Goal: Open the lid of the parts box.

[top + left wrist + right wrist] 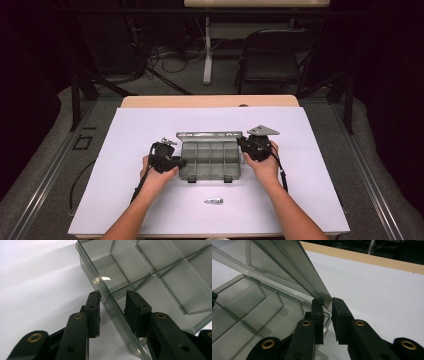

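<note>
We see a smoky grey, see-through box [210, 159]; its lid [209, 135] is the same tinted grey, with a paler silvery sheen along its edge. The wall between our left fingers [93, 311] looks greenish grey with a white glint of light. The left gripper [166, 161] and right gripper [254, 146] are matt black, with brass-coloured rings at their joints. A pale grey plate [263, 131] sits on the right one. The sheet [150, 210] under the fingers is plain white, without pattern. Beyond the right fingers [340, 315] the table [362, 257] edge is light wood. Near our hands lies a small silvery piece [213, 201].
</note>
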Action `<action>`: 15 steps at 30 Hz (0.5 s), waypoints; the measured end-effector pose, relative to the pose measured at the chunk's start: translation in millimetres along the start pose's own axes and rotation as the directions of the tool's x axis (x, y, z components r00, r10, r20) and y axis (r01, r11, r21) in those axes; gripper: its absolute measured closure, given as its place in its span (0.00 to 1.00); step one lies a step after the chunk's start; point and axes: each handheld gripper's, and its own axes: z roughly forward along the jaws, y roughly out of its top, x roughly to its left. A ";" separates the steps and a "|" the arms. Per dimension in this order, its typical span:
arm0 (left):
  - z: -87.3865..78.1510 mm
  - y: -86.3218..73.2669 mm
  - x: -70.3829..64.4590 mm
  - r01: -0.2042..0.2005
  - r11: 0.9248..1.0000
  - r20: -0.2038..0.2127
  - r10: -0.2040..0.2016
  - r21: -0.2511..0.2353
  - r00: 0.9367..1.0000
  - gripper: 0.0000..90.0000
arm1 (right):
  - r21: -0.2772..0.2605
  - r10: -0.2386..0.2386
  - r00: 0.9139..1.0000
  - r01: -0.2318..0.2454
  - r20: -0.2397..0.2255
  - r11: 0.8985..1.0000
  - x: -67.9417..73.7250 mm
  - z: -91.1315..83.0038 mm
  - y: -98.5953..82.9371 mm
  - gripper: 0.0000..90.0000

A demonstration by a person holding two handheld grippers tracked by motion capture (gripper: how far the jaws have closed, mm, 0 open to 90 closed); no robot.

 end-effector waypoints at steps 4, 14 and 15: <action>3.9 -1.9 -2.1 0.003 1.000 -0.015 -0.003 -0.007 1.000 0.73 | -0.001 0.001 1.000 -0.001 0.002 1.000 0.3 0.0 -0.2 0.89; 12.5 -5.3 -4.7 -0.011 1.000 -0.046 0.011 0.012 0.999 0.73 | -0.008 0.008 1.000 -0.008 0.008 1.000 0.8 0.4 -0.7 0.90; 12.2 -5.3 -4.9 -0.014 1.000 -0.047 0.015 0.015 0.999 0.73 | -0.008 0.007 1.000 -0.007 0.009 1.000 0.9 0.4 -0.7 0.90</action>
